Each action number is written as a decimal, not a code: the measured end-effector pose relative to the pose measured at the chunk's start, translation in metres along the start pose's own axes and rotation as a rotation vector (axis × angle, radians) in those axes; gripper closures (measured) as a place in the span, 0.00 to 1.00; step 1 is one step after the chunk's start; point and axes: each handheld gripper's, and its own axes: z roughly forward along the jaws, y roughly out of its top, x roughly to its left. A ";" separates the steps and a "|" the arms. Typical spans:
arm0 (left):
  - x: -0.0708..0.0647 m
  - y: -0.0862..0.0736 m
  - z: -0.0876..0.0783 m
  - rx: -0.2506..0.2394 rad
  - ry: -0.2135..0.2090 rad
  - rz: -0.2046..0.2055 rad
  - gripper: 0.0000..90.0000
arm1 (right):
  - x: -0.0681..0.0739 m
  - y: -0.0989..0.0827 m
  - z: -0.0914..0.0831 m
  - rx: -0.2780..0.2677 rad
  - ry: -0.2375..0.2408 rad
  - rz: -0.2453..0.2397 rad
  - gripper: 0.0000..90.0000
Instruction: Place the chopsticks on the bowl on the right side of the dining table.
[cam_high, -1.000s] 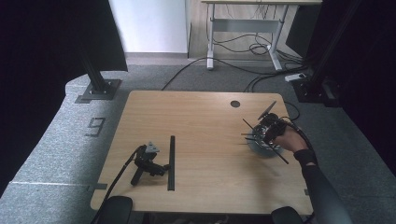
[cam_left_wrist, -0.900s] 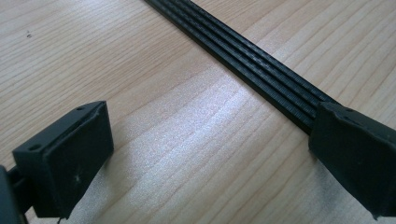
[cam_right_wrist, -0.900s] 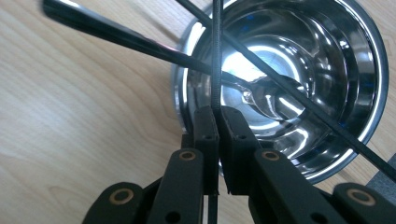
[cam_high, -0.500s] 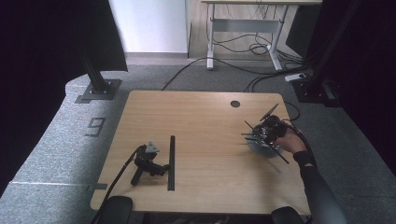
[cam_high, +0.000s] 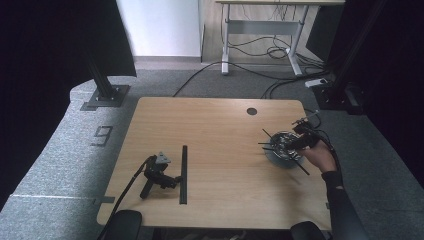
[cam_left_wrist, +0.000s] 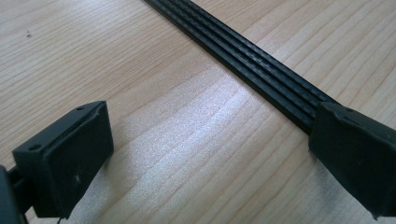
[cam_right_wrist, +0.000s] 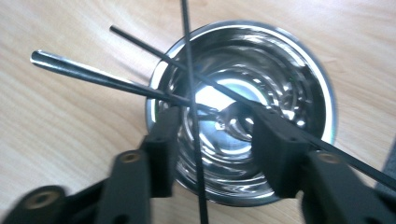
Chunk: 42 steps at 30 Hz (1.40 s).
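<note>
Three black sticks cross one steel bowl; one black strip.

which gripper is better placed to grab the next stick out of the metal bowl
Right. The right gripper hangs directly over the metal bowl, jaws apart around a thin black stick. The left gripper lies across the table by the black strip.

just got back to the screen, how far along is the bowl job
Done: three thin black utensils already lie across the steel bowl. In hand: the right tongs hang over the bowl, jaws just opened, pressing on nothing. Left: the black strip lies on the table by the left tongs, which rest open, unheld.
</note>
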 end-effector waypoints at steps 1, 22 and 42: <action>0.000 0.000 0.000 0.000 0.000 0.000 0.00 | -0.001 -0.004 -0.001 -0.020 -0.007 0.009 0.50; 0.000 0.000 0.000 -0.001 0.000 -0.001 0.00 | -0.003 -0.058 0.001 -0.356 -0.135 0.139 0.00; 0.000 0.000 0.000 -0.001 0.000 -0.001 0.00 | -0.010 -0.073 0.028 -0.269 -0.205 0.126 0.00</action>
